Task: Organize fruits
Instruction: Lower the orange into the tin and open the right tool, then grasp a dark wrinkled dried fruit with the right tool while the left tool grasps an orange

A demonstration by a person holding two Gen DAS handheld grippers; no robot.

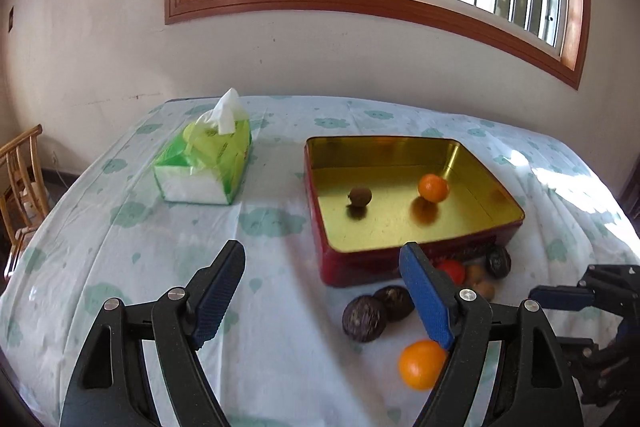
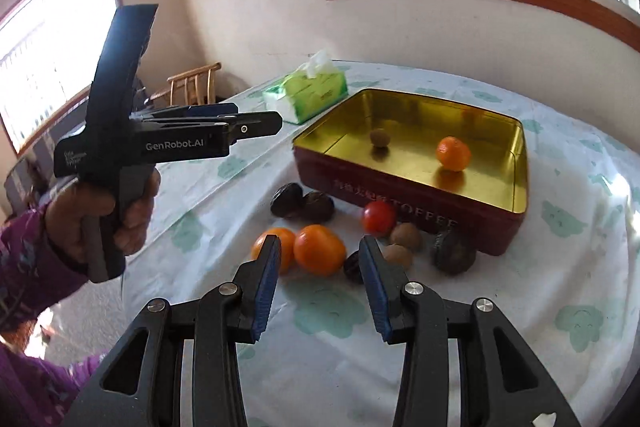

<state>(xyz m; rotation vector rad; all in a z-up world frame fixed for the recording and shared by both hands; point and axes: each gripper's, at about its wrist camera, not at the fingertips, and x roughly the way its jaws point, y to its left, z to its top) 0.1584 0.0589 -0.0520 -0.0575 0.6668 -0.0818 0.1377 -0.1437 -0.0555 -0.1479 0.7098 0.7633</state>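
A red tin with a gold inside holds an orange and a small brown fruit. In front of it several fruits lie loose on the cloth: two oranges, a red tomato, dark wrinkled fruits and small brown ones. My left gripper hangs open and empty above the cloth, left of the loose pile. My right gripper is open, with one orange lying just beyond its fingertips and not touched.
A green tissue pack sits left of the tin on the flowered cloth. A wooden chair stands off the table's left end. A hand in a purple sleeve holds the left gripper. The wall and window lie behind.
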